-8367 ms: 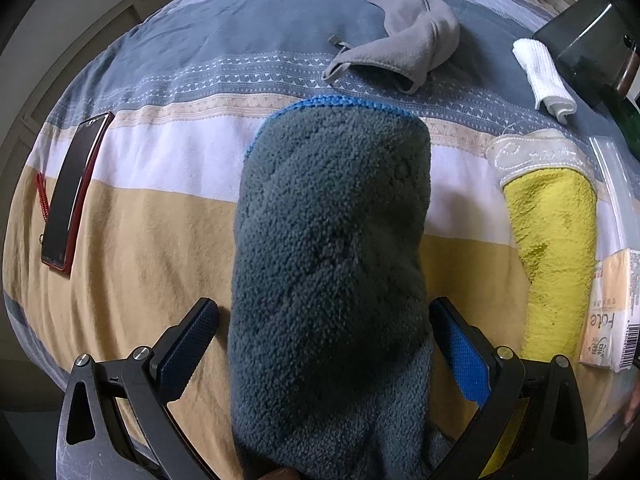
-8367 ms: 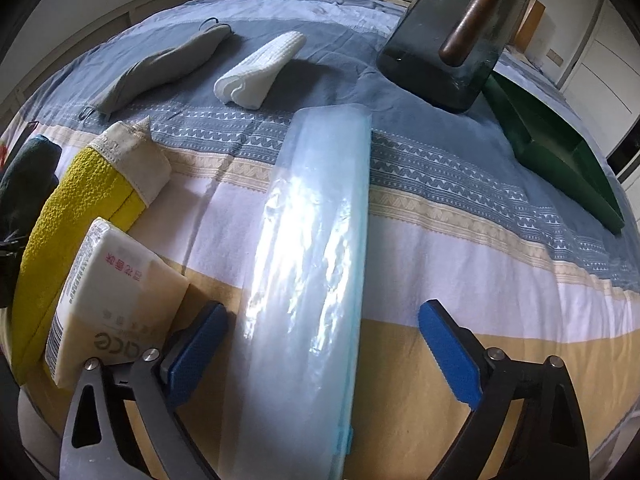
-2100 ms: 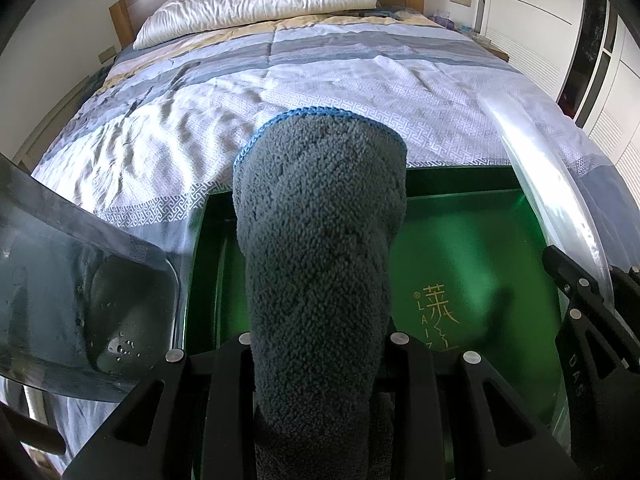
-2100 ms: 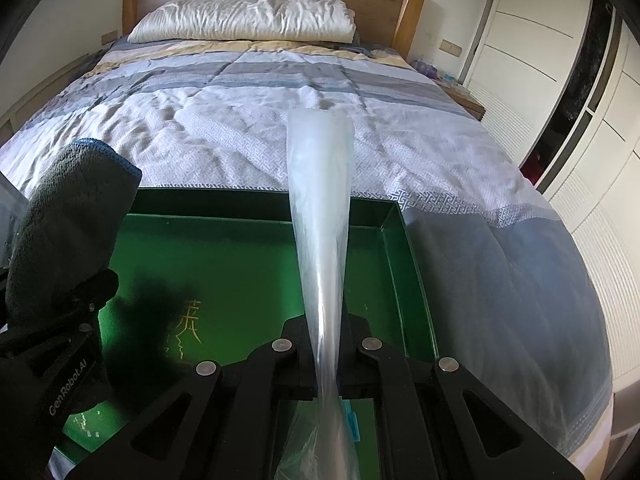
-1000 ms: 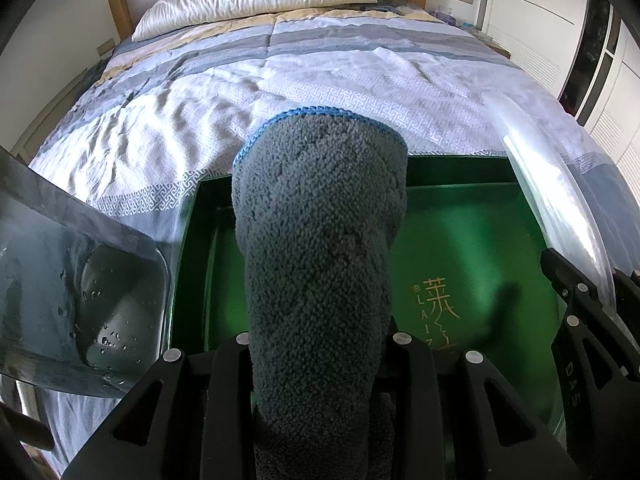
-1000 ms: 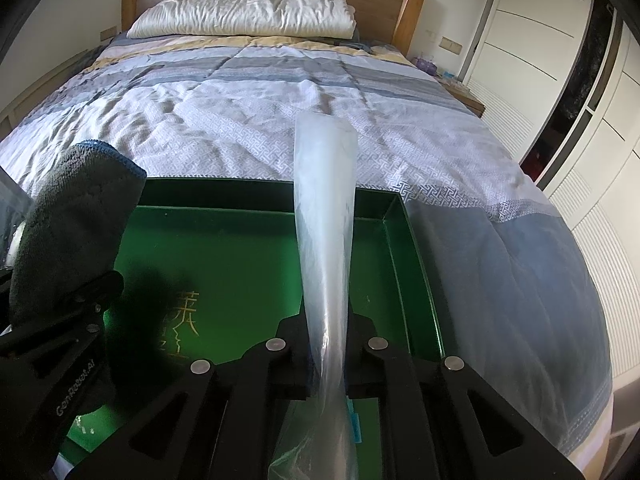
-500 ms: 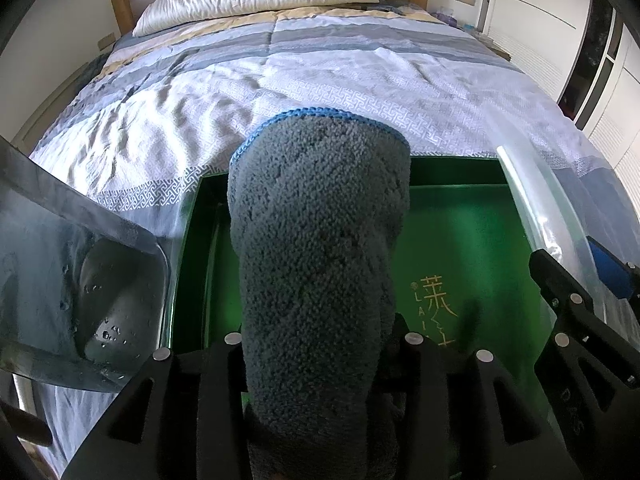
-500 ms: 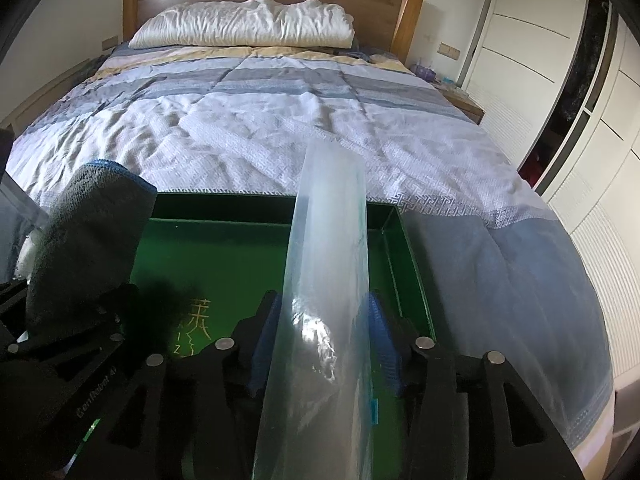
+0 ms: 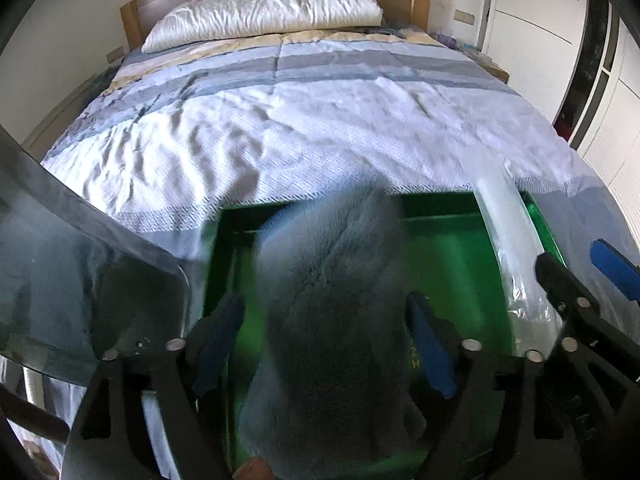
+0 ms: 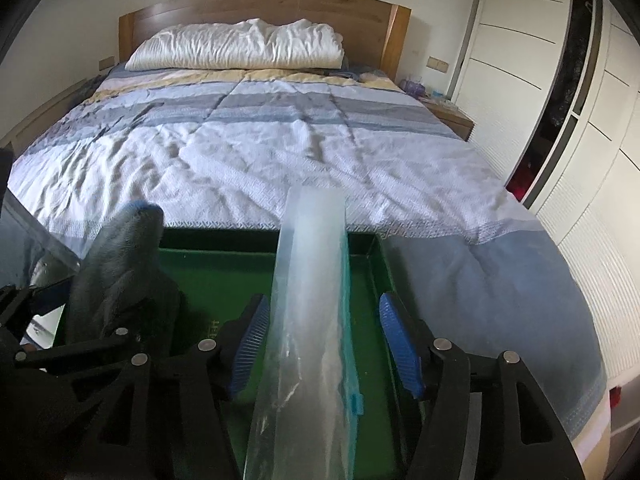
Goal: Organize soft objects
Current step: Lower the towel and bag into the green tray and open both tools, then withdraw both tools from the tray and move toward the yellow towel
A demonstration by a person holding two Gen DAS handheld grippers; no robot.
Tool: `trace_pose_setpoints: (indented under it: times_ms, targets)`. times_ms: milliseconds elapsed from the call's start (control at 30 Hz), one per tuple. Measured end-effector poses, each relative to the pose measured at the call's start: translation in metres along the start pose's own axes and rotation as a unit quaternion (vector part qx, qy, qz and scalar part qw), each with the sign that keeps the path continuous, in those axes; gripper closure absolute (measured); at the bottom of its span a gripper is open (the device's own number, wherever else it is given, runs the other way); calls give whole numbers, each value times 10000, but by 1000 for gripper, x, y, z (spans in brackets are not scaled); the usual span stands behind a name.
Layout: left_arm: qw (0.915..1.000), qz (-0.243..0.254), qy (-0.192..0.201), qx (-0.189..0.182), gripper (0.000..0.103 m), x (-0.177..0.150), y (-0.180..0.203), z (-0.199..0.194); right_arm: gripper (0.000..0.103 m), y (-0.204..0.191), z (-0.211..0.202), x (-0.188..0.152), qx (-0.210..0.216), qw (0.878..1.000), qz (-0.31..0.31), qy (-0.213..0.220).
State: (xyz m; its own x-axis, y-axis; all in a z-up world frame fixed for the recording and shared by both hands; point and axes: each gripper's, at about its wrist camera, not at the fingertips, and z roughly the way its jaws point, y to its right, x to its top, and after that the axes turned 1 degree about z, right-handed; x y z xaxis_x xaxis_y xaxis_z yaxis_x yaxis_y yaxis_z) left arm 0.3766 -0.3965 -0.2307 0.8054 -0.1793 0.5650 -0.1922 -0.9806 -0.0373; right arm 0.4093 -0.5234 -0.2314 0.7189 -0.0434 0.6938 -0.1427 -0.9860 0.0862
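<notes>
1 grey fleece towel [image 9: 332,320], blurred, long axis pointing away twd headboard [image 10: 256,4], over green tray [image 9: 448,264]; left hand-held gripper [image 9: 328,340] spread, pads beside it; 1 clear plastic bag [image 10: 308,320] lengthwise in tray; right hand-held gripper [image 10: 320,348] spread; tray on bed [image 10: 260,152].

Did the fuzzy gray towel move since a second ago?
Yes. The gray towel has sunk toward the green tray: its tip now sits below the tray's far rim, and the left gripper has opened around it.
</notes>
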Motion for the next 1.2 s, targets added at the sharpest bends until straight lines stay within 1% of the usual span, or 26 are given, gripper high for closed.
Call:
trace_pose_setpoints:
  times_ms: [67,133,500,700,967,1067,1200]
  targets:
    - [10000,-39,27,-12,13,2,-2,-2,44,2,-5,1,-44,10000,25,27]
    - [10000,-66,52,1,10,3,-2,-4,44,2,-10,1,-87,9999,31,50]
    - [9999,-130,76,-53,10,2,-2,-16,43,2,-25,5,-252,9996,-24,82]
    - [9998,-166,81,-11,10,-5,-2,-23,41,-1,-29,5,-315,9994,-90,120]
    - [9997,-211,102,110,10,-11,-4,-32,36,0,-37,2,-320,9993,-72,195]
    - [9997,-218,112,84,10,-13,-3,-38,35,1,-44,2,-343,9991,-96,251]
    - [9995,-258,171,67,10,-17,-3,-49,29,2,-58,2,-441,9982,-69,396]
